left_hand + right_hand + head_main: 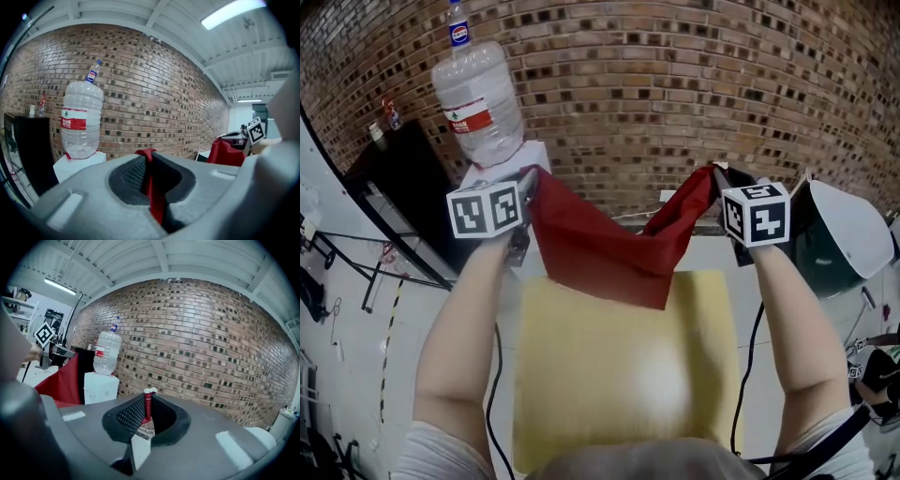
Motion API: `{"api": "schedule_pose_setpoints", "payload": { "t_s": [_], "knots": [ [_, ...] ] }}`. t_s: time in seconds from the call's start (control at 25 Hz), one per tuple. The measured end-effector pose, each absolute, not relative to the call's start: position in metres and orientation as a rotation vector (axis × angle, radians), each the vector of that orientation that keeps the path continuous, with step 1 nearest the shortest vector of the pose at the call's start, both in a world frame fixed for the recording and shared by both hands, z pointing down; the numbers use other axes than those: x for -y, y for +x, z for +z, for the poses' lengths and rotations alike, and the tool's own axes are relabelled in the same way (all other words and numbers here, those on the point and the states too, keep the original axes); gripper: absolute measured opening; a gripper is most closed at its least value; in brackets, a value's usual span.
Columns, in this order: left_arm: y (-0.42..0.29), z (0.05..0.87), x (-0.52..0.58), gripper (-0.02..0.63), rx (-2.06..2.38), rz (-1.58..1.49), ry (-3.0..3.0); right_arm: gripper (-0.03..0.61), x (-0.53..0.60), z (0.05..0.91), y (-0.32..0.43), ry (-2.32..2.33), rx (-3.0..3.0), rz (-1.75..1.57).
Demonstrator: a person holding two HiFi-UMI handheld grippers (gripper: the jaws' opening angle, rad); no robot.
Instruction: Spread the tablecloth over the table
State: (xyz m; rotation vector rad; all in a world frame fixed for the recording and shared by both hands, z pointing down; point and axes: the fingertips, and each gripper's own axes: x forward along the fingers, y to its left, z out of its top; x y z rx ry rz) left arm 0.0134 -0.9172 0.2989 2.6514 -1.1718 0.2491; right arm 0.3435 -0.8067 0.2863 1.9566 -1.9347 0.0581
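The left hand-held gripper [149, 164] had its jaws pinched together on one corner of the red tablecloth [600, 248], a strip of the fabric showing between the pads, and the right hand-held gripper [148, 408] was likewise clamped on a thin fold of another corner. Between them the held edge ran left to right above the far side of the desk [619, 375], and the cloth sagged from it in a slack triangle whose lowest point lay on the far part of the yellow desk top. Most of that top, nearer the person, lay bare, so the surface to be covered sat below and near of both hand-held grippers, neither one closer to it than the other. Beyond the left one stood a water dispenser bottle [480, 103] against the brick wall [675, 84]; a white-lidded bin [844, 234] stood just right of the desk. Neither seemed to block a pull toward the near edge, though the cloth looked not fully opened out.
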Motion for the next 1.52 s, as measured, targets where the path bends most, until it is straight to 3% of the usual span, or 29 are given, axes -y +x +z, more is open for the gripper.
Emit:
{"api": "schedule_pose_setpoints", "payload": {
  "t_s": [0.84,1.52],
  "knots": [
    [-0.049,0.331,0.938,0.008,1.285,0.252,2.537,0.02,0.798,0.334,0.419,2.184,1.742,0.397],
    [-0.087,0.308,0.86,0.008,1.234,0.198,2.567,0.02,0.716,0.31,0.402,2.269,1.704,0.445]
  ]
}}
